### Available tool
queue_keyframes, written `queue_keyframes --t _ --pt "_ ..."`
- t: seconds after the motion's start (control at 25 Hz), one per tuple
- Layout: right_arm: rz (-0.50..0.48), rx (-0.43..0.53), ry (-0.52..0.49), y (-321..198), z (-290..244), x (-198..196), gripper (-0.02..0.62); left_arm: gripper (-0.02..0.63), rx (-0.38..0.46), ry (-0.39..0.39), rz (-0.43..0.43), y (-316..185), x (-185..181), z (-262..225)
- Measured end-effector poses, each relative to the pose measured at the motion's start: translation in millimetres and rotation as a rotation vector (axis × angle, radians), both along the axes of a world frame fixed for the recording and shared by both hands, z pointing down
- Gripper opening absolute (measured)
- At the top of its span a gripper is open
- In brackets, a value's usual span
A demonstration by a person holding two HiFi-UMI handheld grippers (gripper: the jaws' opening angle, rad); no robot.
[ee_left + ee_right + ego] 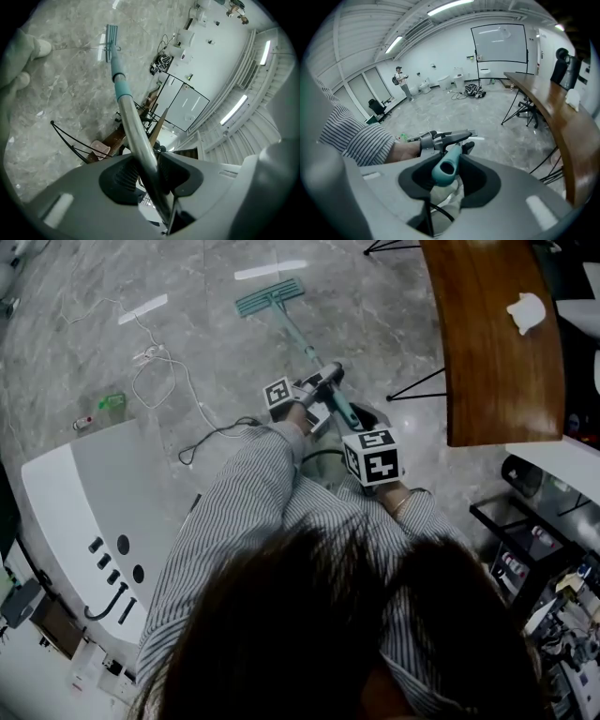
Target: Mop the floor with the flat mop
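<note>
On veined floor [375, 315] | flat mop [270, 297] | left gripper [143, 171], right gripper [445, 173] clamp pole [133, 126]

The mop [298, 337] has a flat teal head [270, 297] lying flat on the grey marble floor [375, 324]. Its pole [126, 101], teal low down and bare metal higher, slants up from the head. The pole ends in a hollow teal grip [446, 165].
</note>
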State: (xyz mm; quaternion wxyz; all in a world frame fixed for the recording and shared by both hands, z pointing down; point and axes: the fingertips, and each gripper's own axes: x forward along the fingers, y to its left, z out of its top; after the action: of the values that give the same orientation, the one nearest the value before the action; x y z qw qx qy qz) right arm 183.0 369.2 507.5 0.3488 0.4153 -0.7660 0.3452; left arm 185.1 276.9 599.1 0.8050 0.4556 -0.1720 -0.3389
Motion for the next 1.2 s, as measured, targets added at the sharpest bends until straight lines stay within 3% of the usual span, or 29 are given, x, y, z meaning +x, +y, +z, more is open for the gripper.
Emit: queue_keyframes --t 0.32,0.68,0.88,1.2 --pt "-0.004 0.008 0.003 -6.0 -1.5 -7.3 0.120 0.135 0.011 0.002 -0.004 -5.6 -6.5 -2.8" --pt "0.045 0.010 0.016 -37.6 2.1 -8.4 0.115 0.137 0.027 -0.013 0.064 -33.6 -6.2 -1.1" --pt "0.033 0.018 0.022 -71.0 2.6 -17.3 0.114 0.138 0.039 -0.017 0.080 -67.7 -14.0 -1.7" --pt "-0.023 0.016 0.038 -161.8 13.7 -75.0 0.118 0.133 0.037 -0.012 0.066 -160.7 -70.3 8.5"
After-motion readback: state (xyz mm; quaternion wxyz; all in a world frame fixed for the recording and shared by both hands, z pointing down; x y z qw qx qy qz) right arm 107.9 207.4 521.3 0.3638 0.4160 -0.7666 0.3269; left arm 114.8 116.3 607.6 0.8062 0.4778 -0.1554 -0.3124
